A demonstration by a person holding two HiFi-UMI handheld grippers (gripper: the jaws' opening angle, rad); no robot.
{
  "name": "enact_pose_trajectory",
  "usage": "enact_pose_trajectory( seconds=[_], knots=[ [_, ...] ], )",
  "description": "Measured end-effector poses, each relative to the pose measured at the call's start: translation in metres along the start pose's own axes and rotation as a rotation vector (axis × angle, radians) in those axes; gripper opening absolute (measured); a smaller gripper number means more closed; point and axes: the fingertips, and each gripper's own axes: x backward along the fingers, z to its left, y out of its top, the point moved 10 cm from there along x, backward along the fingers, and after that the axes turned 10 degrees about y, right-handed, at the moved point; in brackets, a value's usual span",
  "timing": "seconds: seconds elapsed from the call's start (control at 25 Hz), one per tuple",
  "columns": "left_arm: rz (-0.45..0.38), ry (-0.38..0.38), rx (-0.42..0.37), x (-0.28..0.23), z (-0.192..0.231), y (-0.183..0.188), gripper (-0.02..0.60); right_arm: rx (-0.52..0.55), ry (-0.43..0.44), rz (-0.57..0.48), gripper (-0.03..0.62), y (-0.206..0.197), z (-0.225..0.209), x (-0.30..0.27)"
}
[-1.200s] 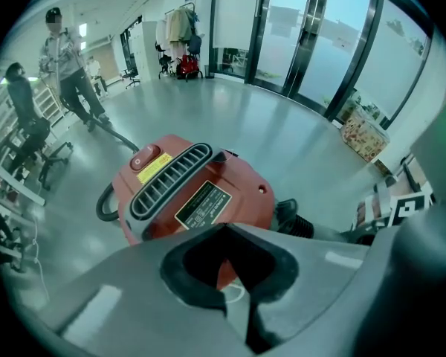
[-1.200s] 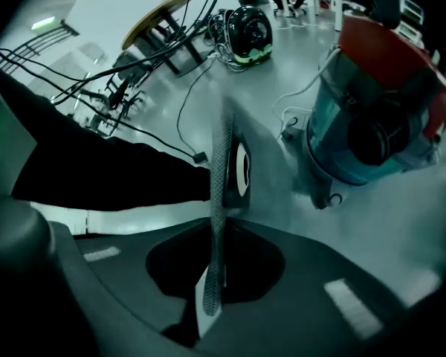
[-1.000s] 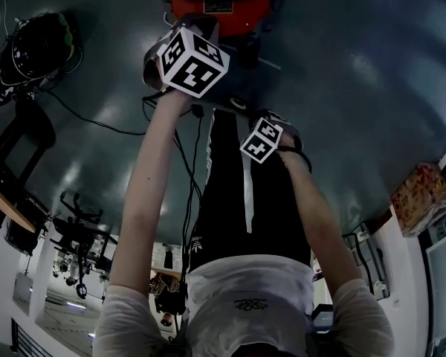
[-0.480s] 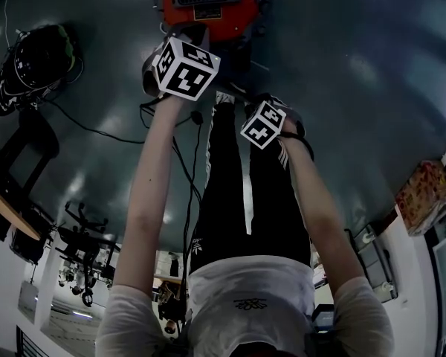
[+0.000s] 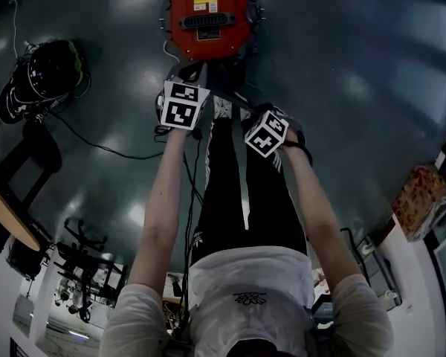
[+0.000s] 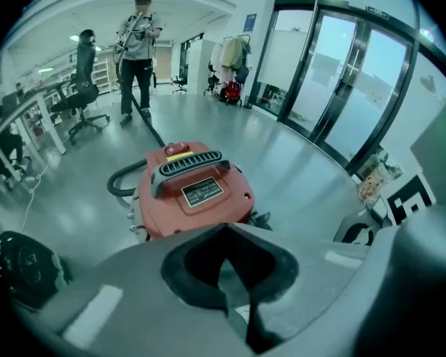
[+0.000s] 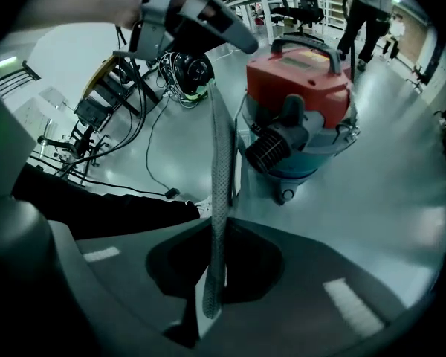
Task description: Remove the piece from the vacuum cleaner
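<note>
The red vacuum cleaner (image 5: 208,17) stands on the floor ahead of me, with its handle and label showing in the left gripper view (image 6: 193,188). A thin grey mesh piece (image 7: 219,162), seen edge-on, runs from my right gripper (image 7: 212,274) up toward my left gripper (image 7: 208,28). The right jaws are shut on its lower end. The left gripper (image 6: 230,274) also looks shut, with a thin pale edge between its jaws. In the head view both grippers, left (image 5: 186,76) and right (image 5: 245,114), hang close together just short of the vacuum cleaner and clear of it.
The vacuum's black hose (image 6: 123,181) trails left across the floor. A coil of black cables (image 5: 48,69) lies at left, with one cable (image 5: 97,136) running toward my legs. A person (image 6: 137,43) stands far behind the vacuum. Desks and office chairs (image 6: 82,103) line the left.
Both grippers have drawn back from the vacuum cleaner toward my body. The left one has come away from the red top, which now shows whole.
</note>
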Motion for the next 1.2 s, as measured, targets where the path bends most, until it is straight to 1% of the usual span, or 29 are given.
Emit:
enact_pose_trajectory(
  seconds=[0.08, 0.16, 0.2, 0.28, 0.36, 0.48, 0.52, 0.64, 0.76, 0.84, 0.96, 1.08, 1.2],
  knots=[
    [-0.029, 0.006, 0.055, 0.018, 0.001, 0.003, 0.004, 0.008, -0.026, -0.011, 0.037, 0.006, 0.0, 0.021],
    [-0.083, 0.004, 0.118, 0.042, 0.0, 0.016, 0.003, 0.022, -0.051, -0.016, 0.037, 0.011, 0.007, 0.045],
    [-0.117, -0.001, 0.136, 0.06, -0.003, 0.024, 0.003, 0.023, -0.059, -0.015, 0.037, 0.011, 0.017, 0.059],
    [-0.183, -0.019, 0.135, 0.102, -0.014, 0.04, 0.004, 0.011, -0.063, -0.023, 0.035, 0.009, 0.043, 0.091],
    [-0.242, -0.022, 0.124, 0.145, -0.018, 0.057, 0.004, 0.001, -0.084, -0.057, 0.035, 0.012, 0.063, 0.127],
    [-0.331, -0.004, 0.158, 0.195, -0.014, 0.084, 0.003, 0.001, -0.172, -0.141, 0.037, 0.024, 0.07, 0.183],
    [-0.365, 0.006, 0.156, 0.21, -0.012, 0.097, 0.003, 0.002, -0.202, -0.175, 0.037, 0.031, 0.066, 0.203],
    [-0.475, 0.044, 0.108, 0.257, -0.007, 0.133, 0.003, 0.018, -0.285, -0.294, 0.037, 0.059, 0.062, 0.266],
    [-0.585, 0.064, 0.115, 0.301, -0.007, 0.152, 0.004, 0.046, -0.372, -0.436, 0.037, 0.083, 0.072, 0.324],
    [-0.659, 0.079, 0.114, 0.324, -0.007, 0.166, 0.003, 0.093, -0.443, -0.527, 0.037, 0.099, 0.08, 0.366],
    [-0.766, 0.114, 0.089, 0.355, -0.007, 0.18, 0.003, 0.163, -0.55, -0.657, 0.037, 0.117, 0.102, 0.415],
    [-0.855, 0.134, 0.069, 0.386, -0.008, 0.183, 0.003, 0.207, -0.599, -0.796, 0.037, 0.127, 0.133, 0.446],
    [-0.961, 0.148, 0.048, 0.418, -0.002, 0.202, 0.003, 0.219, -0.627, -0.948, 0.037, 0.14, 0.15, 0.487]
  ],
)
